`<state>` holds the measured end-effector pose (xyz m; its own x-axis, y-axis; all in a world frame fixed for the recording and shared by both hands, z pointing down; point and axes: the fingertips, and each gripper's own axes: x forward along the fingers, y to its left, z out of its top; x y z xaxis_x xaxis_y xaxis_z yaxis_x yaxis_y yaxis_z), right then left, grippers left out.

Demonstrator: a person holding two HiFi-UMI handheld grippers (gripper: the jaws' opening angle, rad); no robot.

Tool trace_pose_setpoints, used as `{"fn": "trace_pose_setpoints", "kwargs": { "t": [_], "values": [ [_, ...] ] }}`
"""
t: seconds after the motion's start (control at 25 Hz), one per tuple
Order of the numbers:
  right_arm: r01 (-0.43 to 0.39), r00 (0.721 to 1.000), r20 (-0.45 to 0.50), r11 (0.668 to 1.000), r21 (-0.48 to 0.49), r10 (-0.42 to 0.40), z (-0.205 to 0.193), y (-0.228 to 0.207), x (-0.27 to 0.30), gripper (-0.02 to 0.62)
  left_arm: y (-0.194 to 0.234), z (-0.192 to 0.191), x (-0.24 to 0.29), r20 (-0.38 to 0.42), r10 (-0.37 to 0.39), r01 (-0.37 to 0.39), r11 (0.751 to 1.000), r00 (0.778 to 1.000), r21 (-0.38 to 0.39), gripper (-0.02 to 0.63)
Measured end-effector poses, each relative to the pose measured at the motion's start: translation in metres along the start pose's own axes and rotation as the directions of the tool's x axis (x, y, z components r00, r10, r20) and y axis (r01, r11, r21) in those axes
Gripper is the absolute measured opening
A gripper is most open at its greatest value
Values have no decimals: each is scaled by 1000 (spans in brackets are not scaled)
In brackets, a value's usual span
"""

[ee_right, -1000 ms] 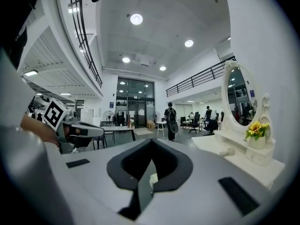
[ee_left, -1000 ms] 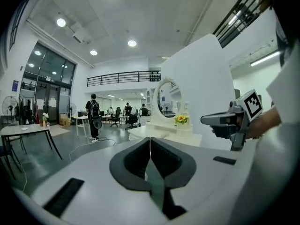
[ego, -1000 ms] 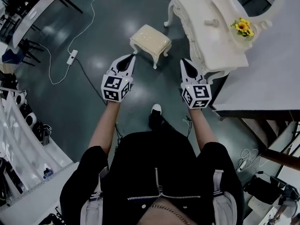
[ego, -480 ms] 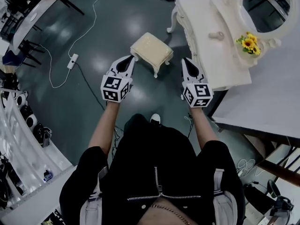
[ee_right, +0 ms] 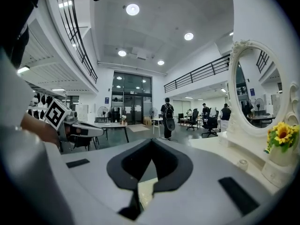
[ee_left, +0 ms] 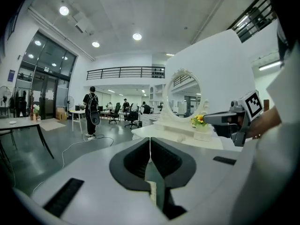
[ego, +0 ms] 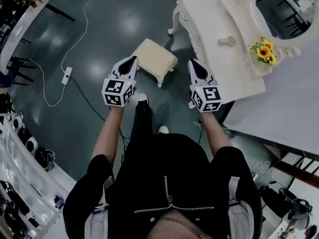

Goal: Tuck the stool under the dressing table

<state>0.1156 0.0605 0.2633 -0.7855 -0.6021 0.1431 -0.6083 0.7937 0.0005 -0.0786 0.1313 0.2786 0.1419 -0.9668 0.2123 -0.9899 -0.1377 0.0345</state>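
Head view: stool [ego: 155, 59] near left gripper [ego: 133, 59]

Your head camera: high, steeply down. Cameras on left tongs [ego: 132, 59], right tongs [ego: 192, 63]: close, level along jaws. All share mirrored surface [ego: 209, 24].

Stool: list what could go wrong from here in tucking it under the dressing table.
1. The stool sits skewed to the dressing table. Pushed as it lies, its legs may catch the table's carved leg.
2. A knock to the table could topple the vase of sunflowers on top.
3. The left gripper and right gripper are both shut and empty, so a push with them may slip off the cushion.
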Motion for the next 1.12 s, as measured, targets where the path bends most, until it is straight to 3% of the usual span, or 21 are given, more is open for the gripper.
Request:
{"fn": "trace_pose_setpoints", "kwargs": {
  "t": [0.36, 0.64, 0.84, 1.12],
  "values": [
    [121, 992, -30, 993, 16, -121, 11, -44, 106, 8, 79, 13, 113, -35, -118, 118, 993, 992, 9, 21],
    [203, 979, -22, 979, 28, -202, 27, -55, 155, 7, 121, 18, 162, -45, -193, 194, 981, 980, 6, 21],
    [217, 976, -41, 975, 41, -215, 17, -71, 166, 6, 120, 12, 188, -58, -214, 214, 977, 975, -18, 21],
    [175, 983, -77, 982, 72, -170, -3, -80, 186, 8, 127, -12, 201, -108, -198, 187, 977, 974, -99, 21]
  ]
}}
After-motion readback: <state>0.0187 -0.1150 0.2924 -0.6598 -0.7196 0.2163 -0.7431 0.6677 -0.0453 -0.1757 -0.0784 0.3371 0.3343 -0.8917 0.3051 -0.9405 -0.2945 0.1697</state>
